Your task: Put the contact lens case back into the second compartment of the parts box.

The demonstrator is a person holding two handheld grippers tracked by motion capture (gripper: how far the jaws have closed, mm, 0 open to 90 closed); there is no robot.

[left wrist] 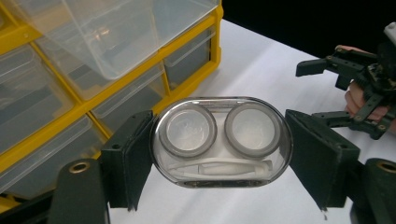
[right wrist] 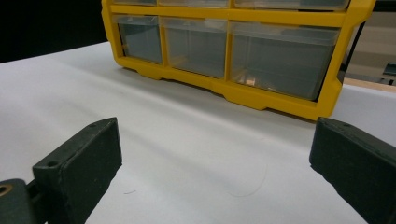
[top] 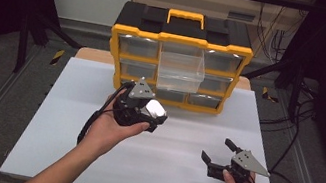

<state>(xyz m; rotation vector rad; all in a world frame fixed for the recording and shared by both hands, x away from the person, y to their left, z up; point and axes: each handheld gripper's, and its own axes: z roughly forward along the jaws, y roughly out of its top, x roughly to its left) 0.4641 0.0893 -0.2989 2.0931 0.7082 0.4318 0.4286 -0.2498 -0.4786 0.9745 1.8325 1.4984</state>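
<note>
A clear oval contact-lens case (left wrist: 222,142), with two round wells and a small white tool inside, is pinched between the two black jaws of my left gripper (left wrist: 219,158). From above, that left gripper (top: 154,115) hangs over the table in front of the yellow drawer cabinet (top: 182,41), the shiny case (top: 157,109) at its tip. One clear drawer (top: 180,72) in the middle column is pulled out. My right gripper (top: 216,149) rests low at the front right, open, with bare white table between its pads (right wrist: 86,161).
The cabinet has a black lid and a yellow handle (top: 185,18) and stands at the far edge of the white table (top: 65,145). Its other drawers (right wrist: 196,44) are pushed in. Cables trail from both grippers. Dark floor and metal rails flank the table.
</note>
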